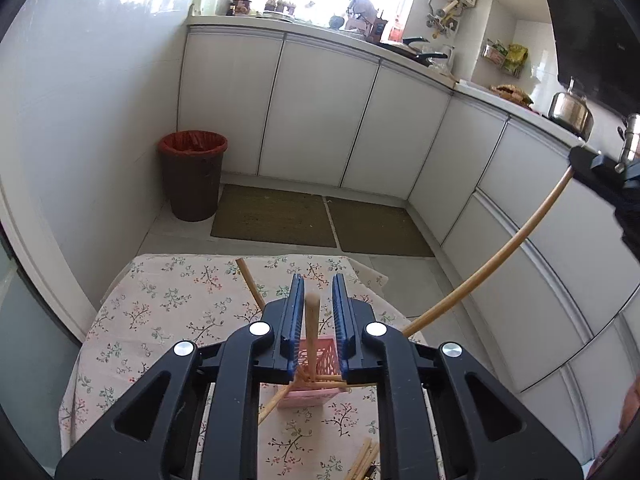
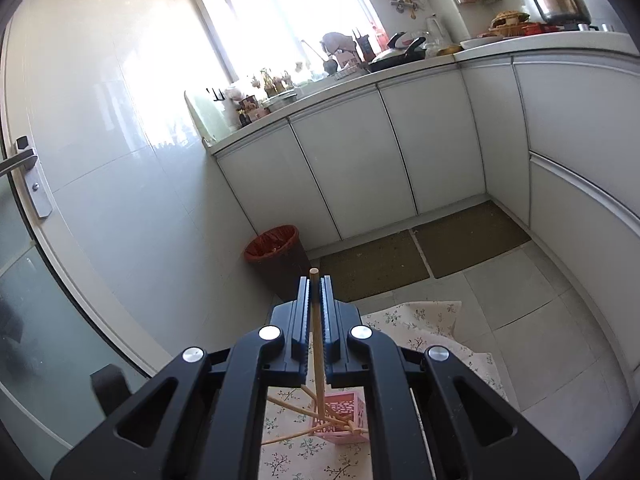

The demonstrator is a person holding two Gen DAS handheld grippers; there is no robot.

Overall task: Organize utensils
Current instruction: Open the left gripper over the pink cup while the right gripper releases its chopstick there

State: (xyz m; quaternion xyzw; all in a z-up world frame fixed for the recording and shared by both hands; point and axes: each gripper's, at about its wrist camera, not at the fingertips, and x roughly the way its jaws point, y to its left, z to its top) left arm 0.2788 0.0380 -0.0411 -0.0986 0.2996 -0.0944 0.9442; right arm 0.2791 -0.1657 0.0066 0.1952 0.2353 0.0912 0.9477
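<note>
A pink perforated holder (image 1: 320, 364) stands on the floral-cloth table (image 1: 168, 312), with several wooden chopsticks leaning out of it. My left gripper (image 1: 317, 286) is open above the holder; one chopstick (image 1: 311, 332) stands up between its jaws without touching them. My right gripper (image 2: 315, 288) is shut on a chopstick (image 2: 317, 344), held upright above the holder (image 2: 342, 414). That gripper (image 1: 600, 172) and its long chopstick (image 1: 500, 256) also show in the left wrist view at the right.
More loose chopsticks (image 1: 364, 460) lie on the cloth near the front. A red-lined bin (image 1: 193, 174) stands on the floor by the wall. White cabinets (image 1: 320, 112) and two floor mats (image 1: 276, 216) lie beyond the table.
</note>
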